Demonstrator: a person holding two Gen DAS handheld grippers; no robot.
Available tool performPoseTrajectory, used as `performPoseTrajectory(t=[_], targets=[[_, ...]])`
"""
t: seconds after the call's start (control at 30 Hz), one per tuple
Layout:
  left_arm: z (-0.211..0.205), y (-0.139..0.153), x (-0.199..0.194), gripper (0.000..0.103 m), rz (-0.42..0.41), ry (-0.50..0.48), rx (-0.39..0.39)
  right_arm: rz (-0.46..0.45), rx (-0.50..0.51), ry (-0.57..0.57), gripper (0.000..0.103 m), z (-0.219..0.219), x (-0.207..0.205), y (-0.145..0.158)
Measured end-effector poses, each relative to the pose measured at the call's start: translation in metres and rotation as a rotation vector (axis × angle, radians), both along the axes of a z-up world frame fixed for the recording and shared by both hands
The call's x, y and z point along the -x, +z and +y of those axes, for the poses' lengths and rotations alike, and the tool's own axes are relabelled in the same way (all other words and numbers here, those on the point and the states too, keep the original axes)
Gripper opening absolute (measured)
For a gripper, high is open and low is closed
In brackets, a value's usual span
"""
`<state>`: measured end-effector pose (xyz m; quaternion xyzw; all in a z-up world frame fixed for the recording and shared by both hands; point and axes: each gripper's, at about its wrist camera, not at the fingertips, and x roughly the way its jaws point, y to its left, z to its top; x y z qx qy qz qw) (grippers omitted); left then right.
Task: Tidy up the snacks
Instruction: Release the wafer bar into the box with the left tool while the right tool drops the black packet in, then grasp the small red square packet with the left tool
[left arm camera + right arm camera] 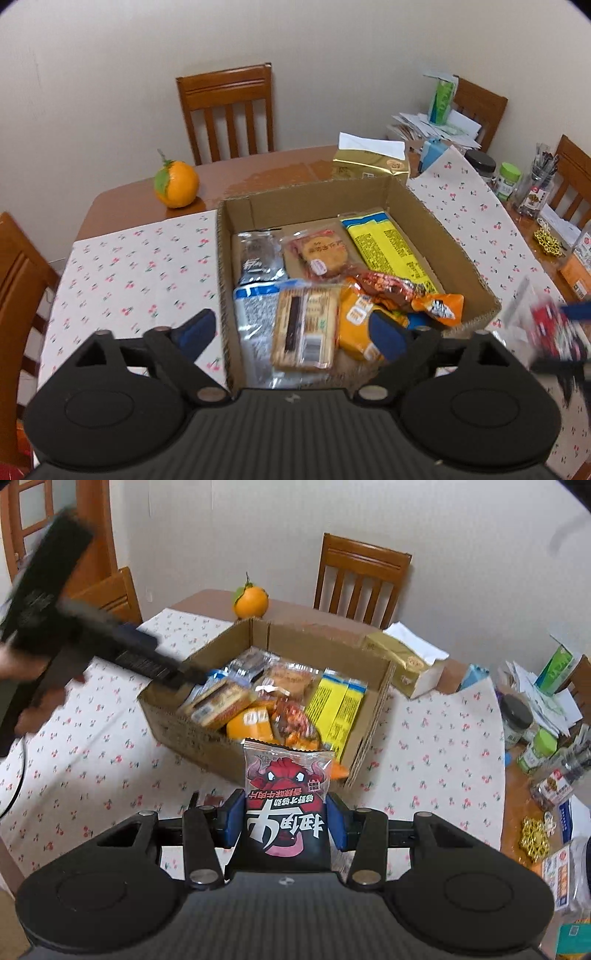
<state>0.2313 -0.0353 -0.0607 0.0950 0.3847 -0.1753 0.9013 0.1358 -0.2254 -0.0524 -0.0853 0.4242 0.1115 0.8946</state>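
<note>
An open cardboard box [436,218] [373,709] sits on the cherry-print tablecloth and holds several snack packets: a yellow pack [391,247], a tan biscuit pack [304,326], a round-cake pack [321,253] and a dark pack [256,258]. My left gripper [295,332] is open and empty above the box's near end; it shows blurred in the right wrist view [177,668]. My right gripper [286,821] is shut on a red-and-black snack packet [286,797], held above the table just before the box's near right corner. That packet shows blurred in the left wrist view [550,328].
An orange [176,184] [250,601] stands behind the box. A gold tissue box [373,162] [406,664] is at the back right. Jars, papers and a pen cup [535,188] crowd the right side. Wooden chairs [227,110] surround the table.
</note>
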Motion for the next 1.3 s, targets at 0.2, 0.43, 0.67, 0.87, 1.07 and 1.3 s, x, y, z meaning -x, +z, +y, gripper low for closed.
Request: performPoseTrajectory(t=[0.2,0.43,0.67,0.87,1.07,1.3], targets=[[0.013,0.005,0.030,0.091,-0.018,0.026,0.022,-0.037,0.005,0.008,0.051,-0.001,-0.030,0.012],[0.023,-0.001,0.050,0.092,-0.016,0.057,-0.002,-0.044,-0.020,-0.005,0.051,-0.005,-0.079,0.015],[0.037,-0.011,0.059,0.092,0.022,0.098,-0.012,-0.042,0.008,-0.020,0.051,-0.005,-0.132,0.006],[0.046,-0.014,0.060,0.092,0.038,0.135,-0.014,-0.035,0.017,-0.048,0.055,-0.006,-0.167,-0.009],[0.042,-0.016,0.058,0.092,0.045,0.131,-0.025,-0.072,0.002,-0.043,0.094,-0.008,-0.154,-0.005],[0.026,-0.023,0.057,0.092,0.063,0.090,-0.038,-0.093,-0.018,-0.041,0.103,-0.018,-0.111,-0.003]])
